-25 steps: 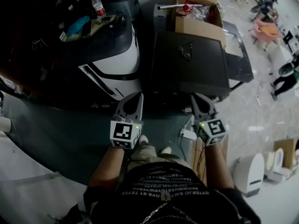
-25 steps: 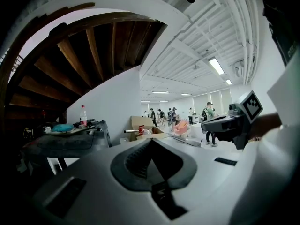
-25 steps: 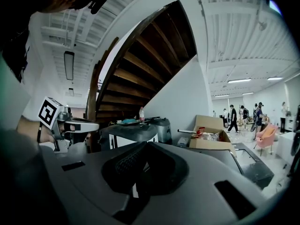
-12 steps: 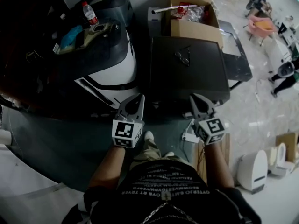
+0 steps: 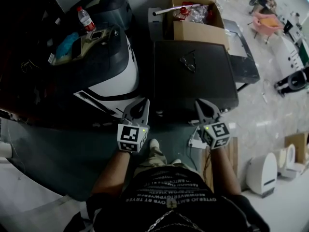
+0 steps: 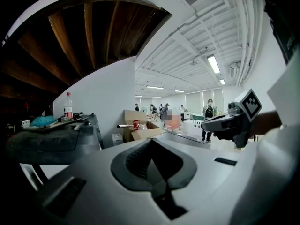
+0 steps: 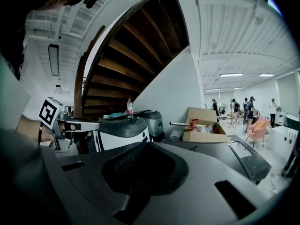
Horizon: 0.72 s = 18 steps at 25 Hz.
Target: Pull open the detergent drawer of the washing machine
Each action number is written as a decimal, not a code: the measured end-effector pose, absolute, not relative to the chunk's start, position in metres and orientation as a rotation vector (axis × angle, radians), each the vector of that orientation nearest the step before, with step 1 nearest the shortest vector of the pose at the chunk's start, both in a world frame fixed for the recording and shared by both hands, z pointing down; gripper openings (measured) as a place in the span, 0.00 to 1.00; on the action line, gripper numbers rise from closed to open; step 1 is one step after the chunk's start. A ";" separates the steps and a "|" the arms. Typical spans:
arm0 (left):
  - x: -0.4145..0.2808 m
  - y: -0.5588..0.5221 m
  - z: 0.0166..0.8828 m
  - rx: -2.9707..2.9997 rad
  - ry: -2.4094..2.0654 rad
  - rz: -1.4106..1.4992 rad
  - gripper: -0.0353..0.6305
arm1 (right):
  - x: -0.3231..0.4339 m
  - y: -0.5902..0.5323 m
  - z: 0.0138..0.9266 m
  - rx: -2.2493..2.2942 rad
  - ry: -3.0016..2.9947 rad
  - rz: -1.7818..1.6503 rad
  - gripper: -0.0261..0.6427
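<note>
Centre of the head view: the dark, flat-topped washing machine [image 5: 193, 81], a pair of spectacles [image 5: 187, 62] lying on its lid, with the left gripper [image 5: 143, 102] and right gripper [image 5: 199, 103] held side by side at its near edge. Compared with a second ago, the machine and the white-and-black appliance [image 5: 108, 76] at its left have slid slightly down the frame toward the grippers. The cardboard box [image 5: 195, 13] at the upper edge shows more fully, so the person has stepped closer. Both gripper views show the jaws pressed together with nothing between them, looking roughly level across the lid. The detergent drawer appears in no view; it is presumably on the front panel, hidden from above beneath the lid's near edge. Judged stage: approach only, with the drawer untouched. One gripper must yet part its jaws and drop below the lid to the front panel before any pull can begin; which gripper will do so cannot be told.
</note>
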<state>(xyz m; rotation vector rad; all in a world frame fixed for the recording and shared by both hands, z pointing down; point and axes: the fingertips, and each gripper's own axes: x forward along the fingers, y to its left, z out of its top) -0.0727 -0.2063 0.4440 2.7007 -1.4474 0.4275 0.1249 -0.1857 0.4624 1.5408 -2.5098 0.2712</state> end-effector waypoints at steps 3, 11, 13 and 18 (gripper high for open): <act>-0.074 -0.216 0.462 2.683 -1.424 0.448 0.06 | 0.124 -0.195 0.478 1.540 -2.482 0.302 0.04; -0.067 -0.233 0.490 2.661 -1.352 0.470 0.06 | 0.122 -0.205 0.507 1.524 -2.448 0.376 0.04; -0.067 -0.237 0.497 2.657 -1.345 0.480 0.06 | 0.121 -0.208 0.513 1.517 -2.432 0.384 0.04; -0.066 -0.244 0.512 2.631 -1.324 0.500 0.06 | 0.123 -0.209 0.533 1.502 -2.396 0.427 0.04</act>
